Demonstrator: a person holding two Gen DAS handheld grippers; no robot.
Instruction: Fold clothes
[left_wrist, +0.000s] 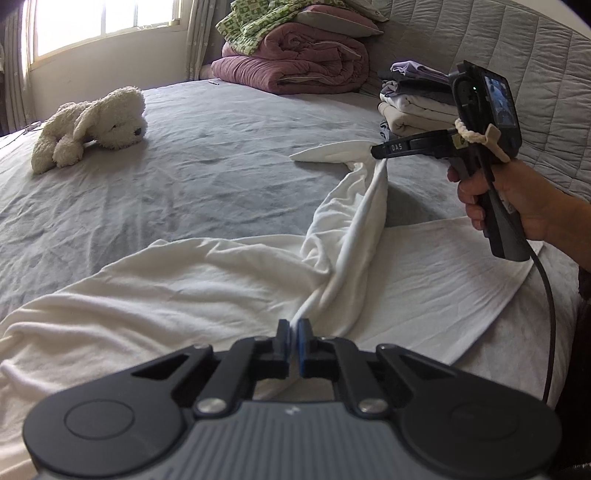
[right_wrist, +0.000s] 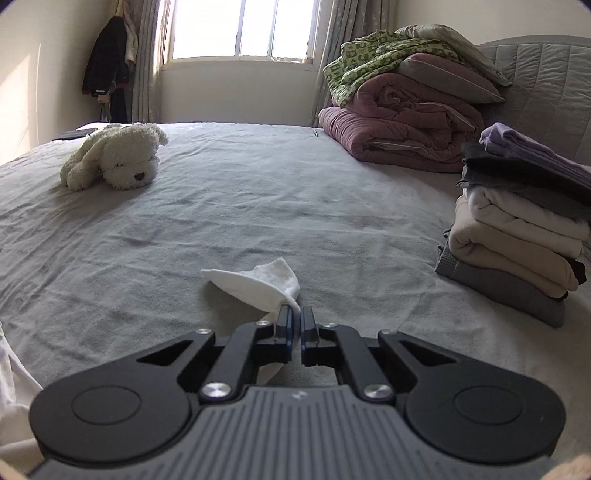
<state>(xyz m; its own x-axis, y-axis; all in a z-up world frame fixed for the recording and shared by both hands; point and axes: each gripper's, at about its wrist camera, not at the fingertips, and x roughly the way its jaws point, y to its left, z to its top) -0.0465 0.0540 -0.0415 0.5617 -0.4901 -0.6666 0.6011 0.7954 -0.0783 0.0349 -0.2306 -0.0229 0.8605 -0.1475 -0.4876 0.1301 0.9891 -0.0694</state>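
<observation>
A white garment (left_wrist: 207, 280) lies spread on the grey bed sheet (left_wrist: 221, 155). My left gripper (left_wrist: 294, 330) is shut on a bunched fold of it near the front. My right gripper (left_wrist: 377, 151) is shut on the far end of the same fold and holds it lifted above the bed, so the cloth stretches in a ridge between the two. In the right wrist view the right gripper (right_wrist: 297, 319) pinches a white corner (right_wrist: 258, 282) that sticks out ahead of the fingers.
A stack of folded clothes (right_wrist: 517, 229) stands at the right by the grey headboard (left_wrist: 535, 74). A rolled maroon quilt (right_wrist: 399, 129) with green bedding lies at the back. A white plush dog (right_wrist: 114, 157) lies back left. A window (right_wrist: 240, 29) is behind.
</observation>
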